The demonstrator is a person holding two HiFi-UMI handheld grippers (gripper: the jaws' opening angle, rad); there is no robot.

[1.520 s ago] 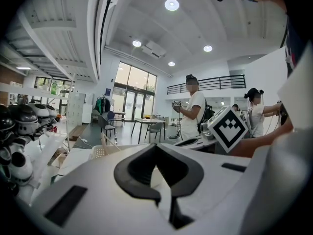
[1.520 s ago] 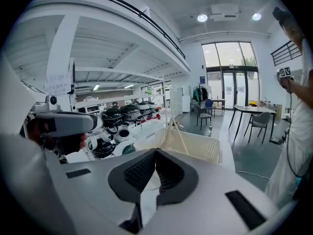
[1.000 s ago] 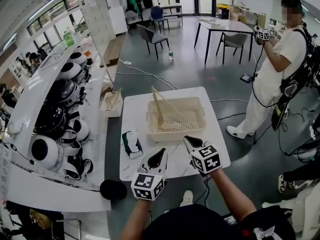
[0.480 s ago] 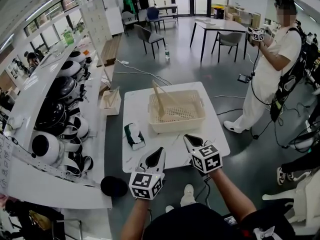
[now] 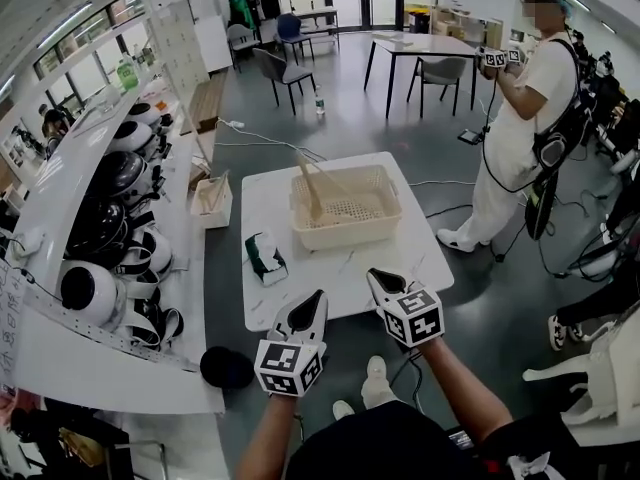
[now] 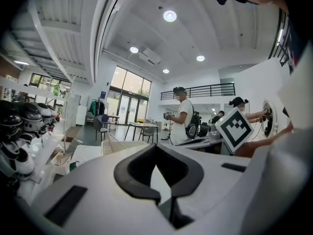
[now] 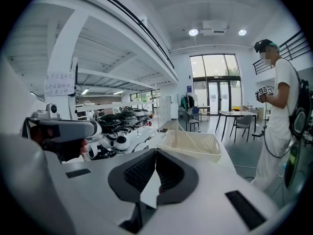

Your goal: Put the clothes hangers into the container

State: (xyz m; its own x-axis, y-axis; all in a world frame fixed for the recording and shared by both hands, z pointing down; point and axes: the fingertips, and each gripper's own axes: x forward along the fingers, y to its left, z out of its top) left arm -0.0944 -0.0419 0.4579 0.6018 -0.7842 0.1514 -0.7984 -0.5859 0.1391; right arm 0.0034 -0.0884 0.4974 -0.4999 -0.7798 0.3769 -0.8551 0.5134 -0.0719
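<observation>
Helmets point(image 5: 98, 230) crowd the left counter point(image 5: 100, 368); a person point(image 5: 520, 118) stands far right. Basket point(image 5: 345, 232) on the table point(image 5: 330, 280) holds hangers point(image 5: 312, 190). Left gripper point(image 5: 318, 296) and right gripper point(image 5: 373, 276), near: jaws together, empty.

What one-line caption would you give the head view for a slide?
Shut, empty left tongs and right tongs near a table; hanger in basket.

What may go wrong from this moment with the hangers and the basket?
1. The hanger leans steeply in the basket and sticks out above its rim; a bump might tip it out.
2. A cable lies on the floor beyond the table; feet could catch on it.
3. Another person stands near the table's right side; a collision is possible.
</observation>
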